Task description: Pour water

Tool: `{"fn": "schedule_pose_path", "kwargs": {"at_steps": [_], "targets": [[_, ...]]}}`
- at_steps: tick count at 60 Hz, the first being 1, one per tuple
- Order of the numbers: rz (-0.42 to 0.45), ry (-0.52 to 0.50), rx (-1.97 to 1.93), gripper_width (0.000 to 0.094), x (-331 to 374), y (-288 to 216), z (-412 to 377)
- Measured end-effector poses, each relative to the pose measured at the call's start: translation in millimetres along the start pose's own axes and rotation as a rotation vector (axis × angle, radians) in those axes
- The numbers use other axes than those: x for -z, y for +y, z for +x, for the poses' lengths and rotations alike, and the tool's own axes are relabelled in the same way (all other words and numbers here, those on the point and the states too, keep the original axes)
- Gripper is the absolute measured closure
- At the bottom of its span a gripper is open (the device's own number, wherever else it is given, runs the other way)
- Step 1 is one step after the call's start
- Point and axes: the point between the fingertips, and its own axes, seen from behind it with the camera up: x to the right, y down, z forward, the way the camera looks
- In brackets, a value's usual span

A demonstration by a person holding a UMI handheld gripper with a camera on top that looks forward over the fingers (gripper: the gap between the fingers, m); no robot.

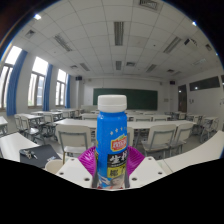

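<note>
A blue-and-white plastic bottle (113,137) stands upright between the gripper's (112,170) two fingers, its white screw cap on and its light blue label printed with characters too small to read. Both purple pads (92,158) press against the bottle's lower sides, so the gripper is clamped onto it. The bottle's base is hidden behind the fingers, and whether it rests on anything cannot be seen. The bottle wall is opaque, so what it holds cannot be made out.

Behind the bottle, to either side of it, are rows of pale classroom desks (84,127) with chairs (74,141) tucked in. Far beyond the bottle, a dark green chalkboard (126,98) spans the back wall. Left of the bottle, tall windows (38,80) with blue curtains let in daylight. Above it, strip lights (118,33) run along the white ceiling.
</note>
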Motion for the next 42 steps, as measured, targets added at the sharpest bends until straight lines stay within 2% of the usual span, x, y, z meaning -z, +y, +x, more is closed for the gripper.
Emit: {"fn": "schedule_pose_path", "kwargs": {"at_steps": [5, 9, 14, 15, 19, 21, 26, 27, 30, 33, 36, 42], "targets": [[-0.049, -0.045, -0.059, 0.0580, 5.4, 18.0, 11.4], [-0.086, -0.036, -0.051, 0.0579, -15.1, 53.3, -2.2], [-0.142, -0.028, 0.003, 0.0574, -3.2, 67.5, 29.3], [-0.117, -0.028, 0.002, 0.0579, -12.8, 64.4, 18.1], [-0.137, -0.031, -0.020, 0.0579, -27.4, 71.2, 20.0], [-0.149, -0.031, -0.020, 0.0577, -9.3, 68.2, 25.9], [-0.161, -0.032, 0.007, 0.0439, -5.9, 66.2, 24.7], [-0.168, -0.035, 0.011, 0.0405, -31.7, 68.8, 25.9], [-0.202, -0.040, 0.030, 0.0320, -10.3, 71.6, 24.1], [-0.247, -0.035, 0.029, 0.0077, 0.9, 77.0, 27.9], [-0.228, -0.044, 0.005, 0.0121, -3.1, 73.3, 33.6], [-0.173, -0.059, -0.083, 0.0088, 41.0, 65.3, 32.0]]}}
